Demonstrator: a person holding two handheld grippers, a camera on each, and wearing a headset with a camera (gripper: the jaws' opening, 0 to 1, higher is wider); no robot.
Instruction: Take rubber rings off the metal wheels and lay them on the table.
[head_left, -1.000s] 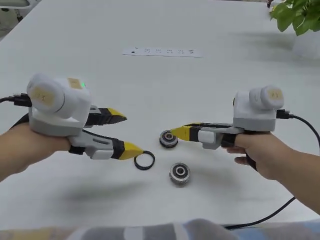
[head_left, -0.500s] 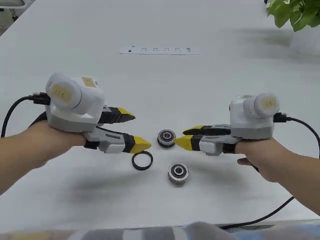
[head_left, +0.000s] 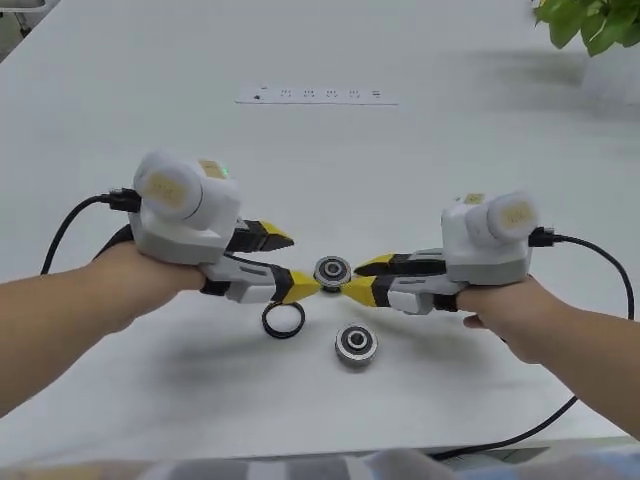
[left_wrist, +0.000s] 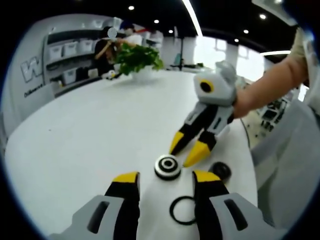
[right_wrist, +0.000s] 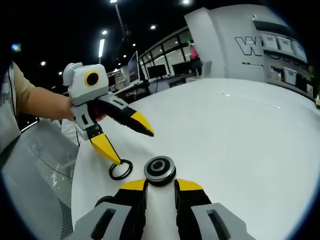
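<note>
- Metal wheel (head_left: 332, 271) lies flat between both sets of tips.
- Left gripper (head_left: 297, 262) has its jaws spread wide; your right gripper (head_left: 358, 279), jaws narrowly apart, sits nearer.

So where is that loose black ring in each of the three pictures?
Head view: rubber ring just below centre.
Left gripper view: ring bottom centre, between the two jaws.
Right gripper view: ring lower left.
Shared landmark: the metal wheel between left gripper and right gripper.
</note>
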